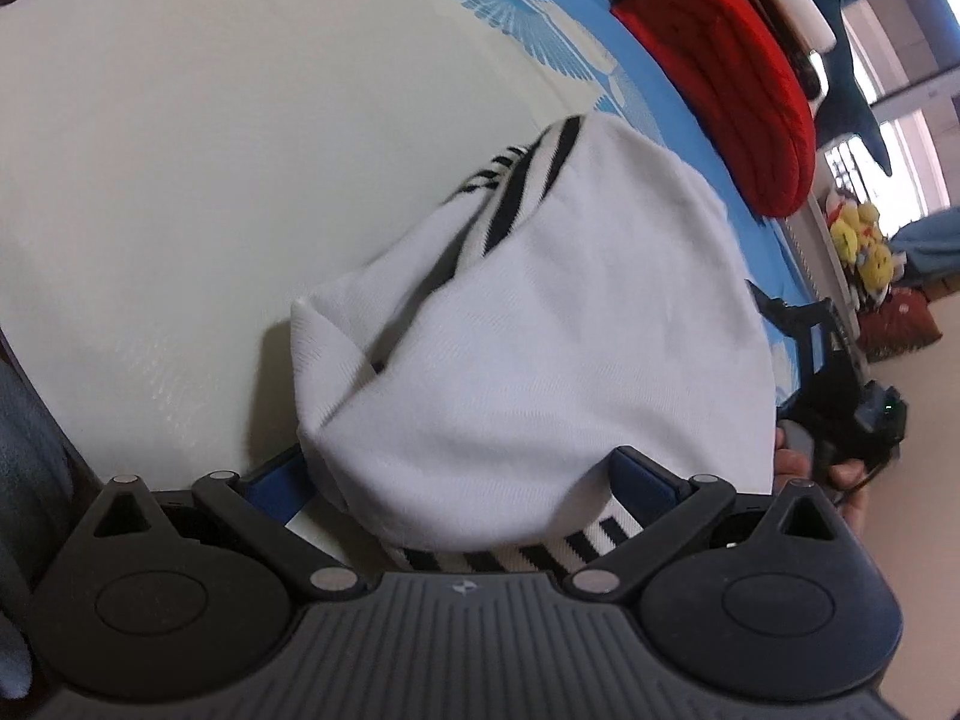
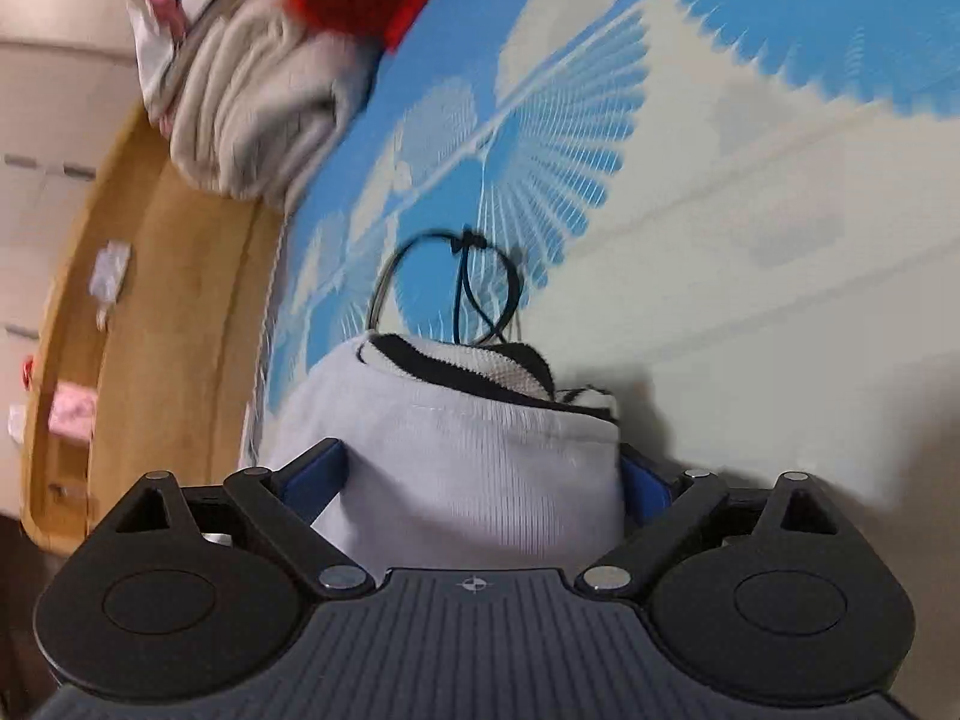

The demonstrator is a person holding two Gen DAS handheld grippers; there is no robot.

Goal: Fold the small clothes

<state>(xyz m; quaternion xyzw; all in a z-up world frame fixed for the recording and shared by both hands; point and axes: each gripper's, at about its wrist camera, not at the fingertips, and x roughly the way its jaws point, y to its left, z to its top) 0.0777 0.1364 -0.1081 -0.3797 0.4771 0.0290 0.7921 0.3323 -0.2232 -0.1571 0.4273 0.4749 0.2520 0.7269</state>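
Observation:
A white garment with black-and-white striped trim (image 1: 528, 348) hangs bunched over my left gripper (image 1: 456, 480), draped between its blue pads and hiding the fingertips; the striped hem lies against the gripper body. In the right wrist view the same white garment (image 2: 480, 468) sits between the blue pads of my right gripper (image 2: 480, 474), with its striped collar at the top. Both grippers appear closed on the cloth. The other gripper and a hand show at the right edge of the left wrist view (image 1: 852, 420).
A bed sheet, cream with blue fan pattern (image 2: 720, 180), lies under everything. A red knit item (image 1: 720, 78) and a pile of folded clothes (image 2: 252, 114) sit at the bed's far side. A black cable loop (image 2: 456, 288) rises beyond the garment. A wooden bed frame (image 2: 168, 312) is at left.

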